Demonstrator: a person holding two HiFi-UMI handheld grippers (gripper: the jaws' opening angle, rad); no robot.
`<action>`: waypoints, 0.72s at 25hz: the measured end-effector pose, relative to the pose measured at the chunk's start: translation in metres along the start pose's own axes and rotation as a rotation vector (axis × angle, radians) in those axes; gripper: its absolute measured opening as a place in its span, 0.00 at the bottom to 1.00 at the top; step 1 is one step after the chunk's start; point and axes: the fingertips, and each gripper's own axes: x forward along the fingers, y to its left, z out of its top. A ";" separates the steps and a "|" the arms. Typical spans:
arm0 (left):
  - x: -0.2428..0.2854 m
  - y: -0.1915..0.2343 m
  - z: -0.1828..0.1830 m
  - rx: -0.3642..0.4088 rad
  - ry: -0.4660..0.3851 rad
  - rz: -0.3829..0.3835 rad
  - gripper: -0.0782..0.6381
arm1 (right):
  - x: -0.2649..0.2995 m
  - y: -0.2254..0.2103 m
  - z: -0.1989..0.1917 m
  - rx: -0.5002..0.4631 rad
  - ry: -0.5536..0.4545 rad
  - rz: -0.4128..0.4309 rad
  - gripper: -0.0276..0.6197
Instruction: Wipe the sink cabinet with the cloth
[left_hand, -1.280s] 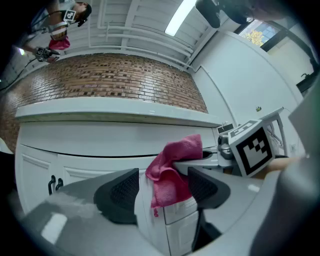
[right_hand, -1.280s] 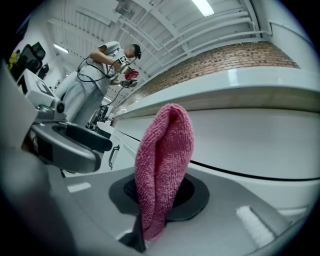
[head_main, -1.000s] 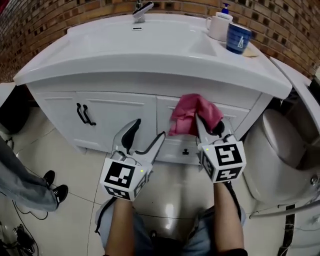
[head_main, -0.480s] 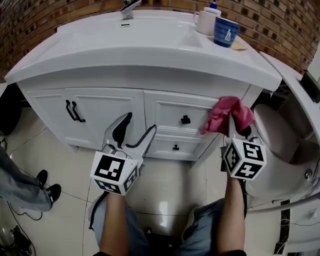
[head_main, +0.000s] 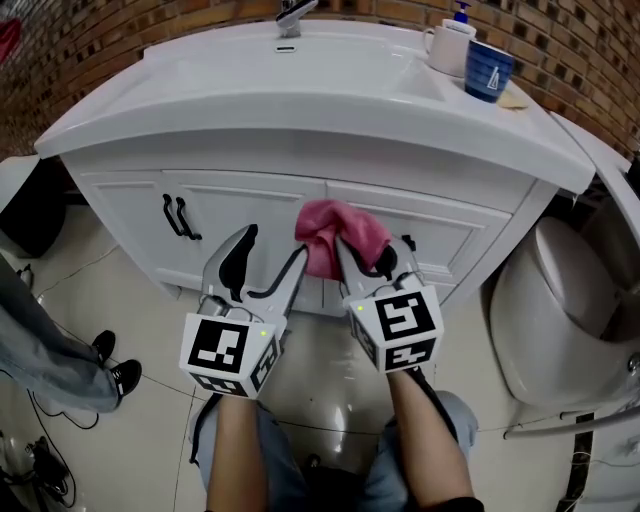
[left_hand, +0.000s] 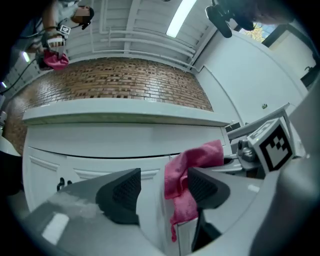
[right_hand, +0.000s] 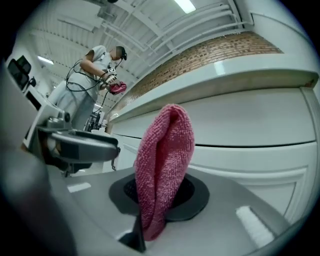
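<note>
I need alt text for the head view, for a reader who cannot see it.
The right gripper holds a pink cloth at the front of a white sink cabinet. The left gripper, open and empty, hovers beside it.

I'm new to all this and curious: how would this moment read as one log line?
right gripper: shut on pink cloth | cloth: at sink cabinet front | left gripper: open, holds nothing
</note>
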 end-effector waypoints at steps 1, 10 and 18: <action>-0.004 0.003 0.004 0.008 -0.004 0.007 0.54 | 0.004 -0.002 -0.003 -0.004 0.013 -0.020 0.14; -0.001 -0.025 -0.014 0.012 0.024 -0.085 0.53 | -0.062 -0.114 -0.024 0.066 0.104 -0.334 0.14; 0.015 -0.069 -0.018 -0.055 0.029 -0.200 0.53 | -0.167 -0.224 -0.050 0.093 0.194 -0.590 0.14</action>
